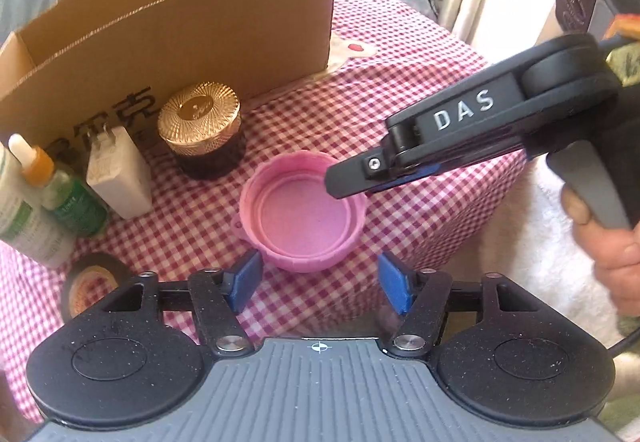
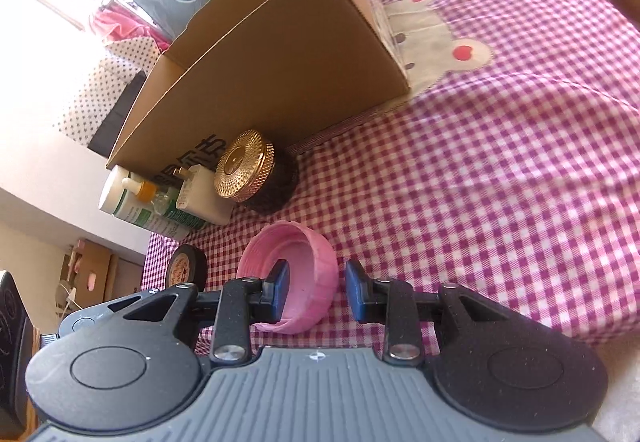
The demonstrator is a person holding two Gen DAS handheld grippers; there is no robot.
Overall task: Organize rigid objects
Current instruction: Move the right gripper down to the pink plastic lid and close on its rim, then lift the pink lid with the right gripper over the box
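The right gripper (image 2: 316, 292) is at the pink cap (image 2: 292, 274), jaws apart and straddling its wall: one pad sits inside the upturned hollow, the other just outside the ribbed rim. Nothing is clamped yet. The cap lies open side up on the gingham-covered counter (image 2: 500, 182), toward its near edge, well in front of the cardboard box (image 2: 280, 82).

The left gripper (image 1: 320, 278) hovers just short of the cap's near side, released too, holding nothing.

To do this well, I'd say the right one wants to sink a touch so both pads bite the full height of the wall, then close squarely; a shallow pinch on that thin rim could let the cap flip or squirt out. The cloth is rumpled, so lift straight up before swinging toward the box.

Waiting in a row by the box front: a gold-lidded jar (image 1: 200, 130), a white plug adapter (image 1: 118, 178), a dropper bottle (image 1: 60, 190), a white tube (image 1: 24, 226), and a tape roll (image 1: 94, 284) nearer the edge.
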